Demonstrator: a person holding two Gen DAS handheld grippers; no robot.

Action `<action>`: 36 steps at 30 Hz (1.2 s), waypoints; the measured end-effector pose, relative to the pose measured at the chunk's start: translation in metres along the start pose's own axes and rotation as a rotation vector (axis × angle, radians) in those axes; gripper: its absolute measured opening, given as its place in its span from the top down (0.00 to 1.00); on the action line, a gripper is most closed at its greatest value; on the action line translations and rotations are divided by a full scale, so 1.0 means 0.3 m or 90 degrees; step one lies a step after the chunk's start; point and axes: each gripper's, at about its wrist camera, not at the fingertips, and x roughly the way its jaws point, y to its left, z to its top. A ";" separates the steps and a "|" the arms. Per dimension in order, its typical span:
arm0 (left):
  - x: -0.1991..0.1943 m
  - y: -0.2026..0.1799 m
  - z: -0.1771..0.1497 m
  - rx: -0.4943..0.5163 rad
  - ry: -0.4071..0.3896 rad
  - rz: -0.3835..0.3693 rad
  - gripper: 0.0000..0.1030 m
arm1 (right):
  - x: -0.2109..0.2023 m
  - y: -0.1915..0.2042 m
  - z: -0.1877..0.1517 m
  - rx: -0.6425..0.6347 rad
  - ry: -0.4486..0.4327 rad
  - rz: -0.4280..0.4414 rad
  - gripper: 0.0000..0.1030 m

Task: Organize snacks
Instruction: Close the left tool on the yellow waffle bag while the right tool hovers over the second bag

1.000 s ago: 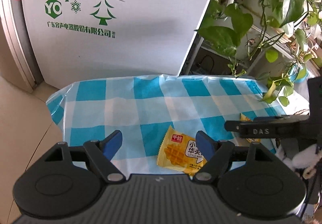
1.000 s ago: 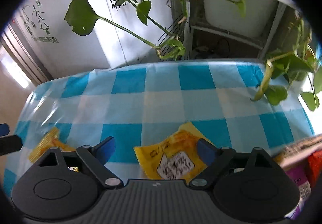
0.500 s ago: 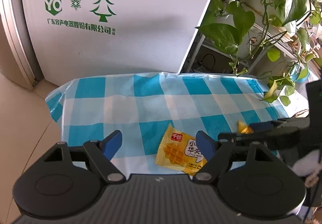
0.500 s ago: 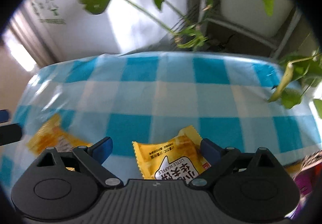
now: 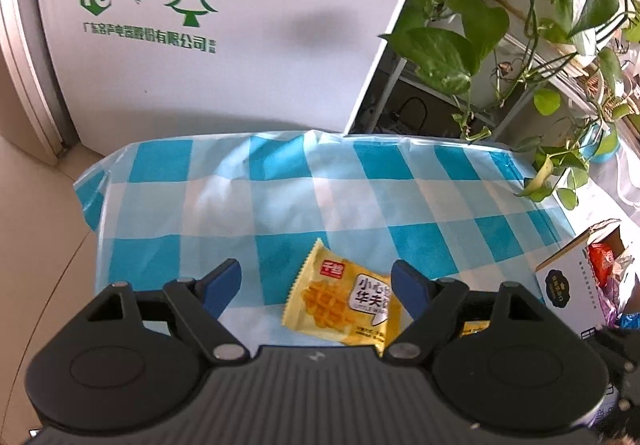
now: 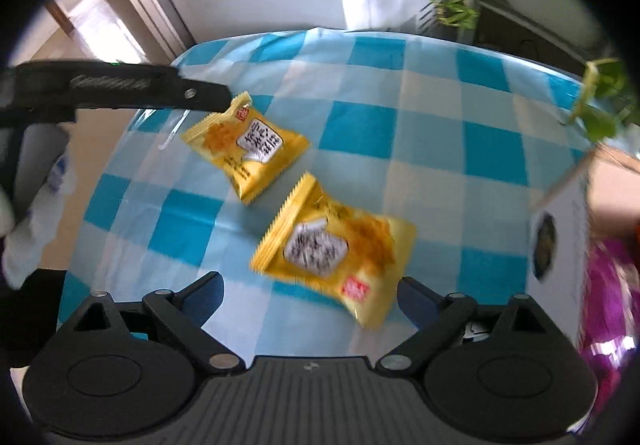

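Cloth (image 5: pixel 280 205): blue-and-white check. Two packets, one far (image 6: pixel 248 149) and one near (image 6: pixel 336 245): yellow, each with a white label panel, a golden waffle print and a small red logo. Board (image 5: pixel 248 25): white, printed with green trees, snowflakes and characters. Box (image 5: pixel 568 289): white with a dark round emblem. Plant (image 5: pixel 460 45): green leaves. Gripper pads (image 5: pixel 222 285): blue on black bodies.

"LITTLE WAFFLE" on yellow packet (image 5: pixel 343 305), "YO" on white panel (image 5: pixel 248 25)
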 end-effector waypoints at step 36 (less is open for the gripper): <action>0.155 -0.081 -0.004 0.081 0.053 0.123 0.13 | 0.075 0.055 -0.010 -0.229 -0.045 -0.017 0.11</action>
